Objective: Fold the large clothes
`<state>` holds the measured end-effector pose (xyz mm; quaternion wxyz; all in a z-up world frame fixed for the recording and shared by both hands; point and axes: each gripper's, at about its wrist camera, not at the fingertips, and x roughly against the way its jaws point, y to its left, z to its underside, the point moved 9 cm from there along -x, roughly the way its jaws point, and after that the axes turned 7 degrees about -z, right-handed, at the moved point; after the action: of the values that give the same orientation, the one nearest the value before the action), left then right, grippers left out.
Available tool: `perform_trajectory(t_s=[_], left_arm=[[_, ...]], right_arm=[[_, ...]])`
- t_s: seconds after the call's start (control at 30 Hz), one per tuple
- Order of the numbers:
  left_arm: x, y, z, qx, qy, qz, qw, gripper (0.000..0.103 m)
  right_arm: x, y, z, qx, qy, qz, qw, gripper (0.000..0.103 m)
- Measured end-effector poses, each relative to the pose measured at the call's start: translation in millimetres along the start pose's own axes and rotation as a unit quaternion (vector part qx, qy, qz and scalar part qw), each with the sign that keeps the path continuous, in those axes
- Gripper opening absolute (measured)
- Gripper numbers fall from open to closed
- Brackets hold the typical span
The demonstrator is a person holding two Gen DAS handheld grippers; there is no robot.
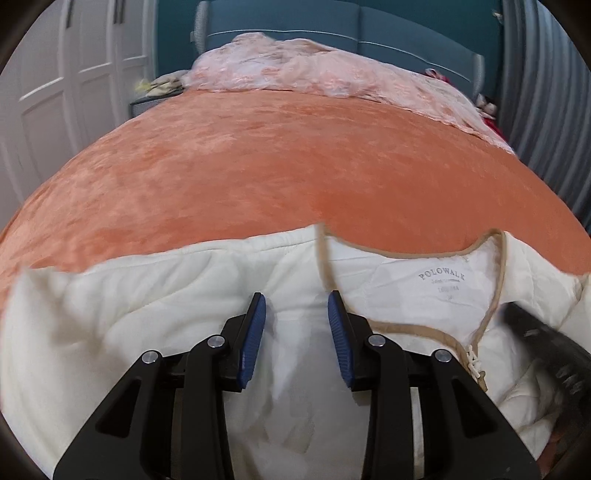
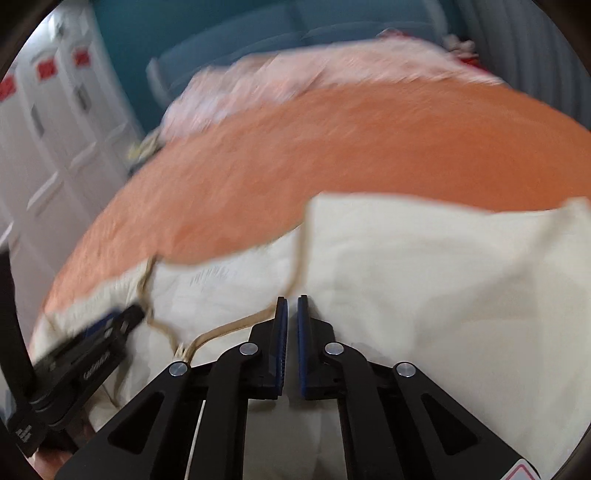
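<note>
A cream-white padded garment (image 1: 155, 317) with tan trim and a printed neck label (image 1: 441, 278) lies on the near edge of the orange bed cover (image 1: 277, 166). My left gripper (image 1: 296, 299) is open just above the garment, left of the neckline, holding nothing. In the right wrist view my right gripper (image 2: 292, 301) has its blue pads (image 2: 282, 332) almost together over the garment (image 2: 424, 277); the view is blurred and a thin gap shows, with no cloth visibly between them. The left gripper also shows in the right wrist view (image 2: 110, 321), at the left, beside the tan trim (image 2: 229, 326).
A pink-white floral quilt (image 1: 314, 74) is bunched at the bed's far end before a teal headboard (image 1: 369, 26). White wardrobe doors (image 1: 55, 92) stand at the left. A grey curtain (image 1: 546, 92) hangs at the right. Small items sit on a bedside stand (image 1: 159, 88).
</note>
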<state>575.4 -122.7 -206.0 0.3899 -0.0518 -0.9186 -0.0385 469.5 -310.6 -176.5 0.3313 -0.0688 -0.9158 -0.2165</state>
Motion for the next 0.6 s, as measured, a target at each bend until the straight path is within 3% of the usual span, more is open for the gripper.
perform_trajectory(t_s=[0.03, 0.1, 0.13, 0.2, 0.27, 0.37, 0.5, 0.6], left_arm=[[13, 11, 0, 0.011, 0.003, -0.020, 0.9997, 0.052], [45, 33, 3, 0.041, -0.001, -0.030, 0.9987, 0.075], [74, 47, 9, 0.060, -0.014, -0.010, 0.9980, 0.079], [124, 76, 29, 0.072, -0.021, 0.010, 0.9971, 0.085], [160, 100, 56, 0.071, -0.004, 0.021, 0.9973, 0.085], [218, 141, 116, 0.071, 0.034, 0.026, 0.9966, 0.086], [265, 176, 196, 0.081, 0.096, 0.033, 0.9915, 0.087], [292, 192, 247, 0.129, 0.128, 0.047, 0.9823, 0.087]], right_arm=[[26, -5, -6, -0.015, -0.028, 0.010, 0.999, 0.018], [76, -4, -6, -0.021, -0.053, -0.012, 0.998, 0.018], [104, -2, -2, -0.009, -0.058, -0.023, 0.998, 0.018], [172, 0, 16, 0.032, -0.070, -0.028, 0.997, 0.023], [239, -5, 40, 0.055, -0.074, -0.034, 0.995, 0.042], [321, -22, 81, 0.059, -0.060, -0.040, 0.996, 0.056], [386, -48, 146, 0.061, -0.014, -0.021, 0.998, 0.064], [416, -82, 199, 0.027, 0.018, 0.007, 0.999, 0.065]])
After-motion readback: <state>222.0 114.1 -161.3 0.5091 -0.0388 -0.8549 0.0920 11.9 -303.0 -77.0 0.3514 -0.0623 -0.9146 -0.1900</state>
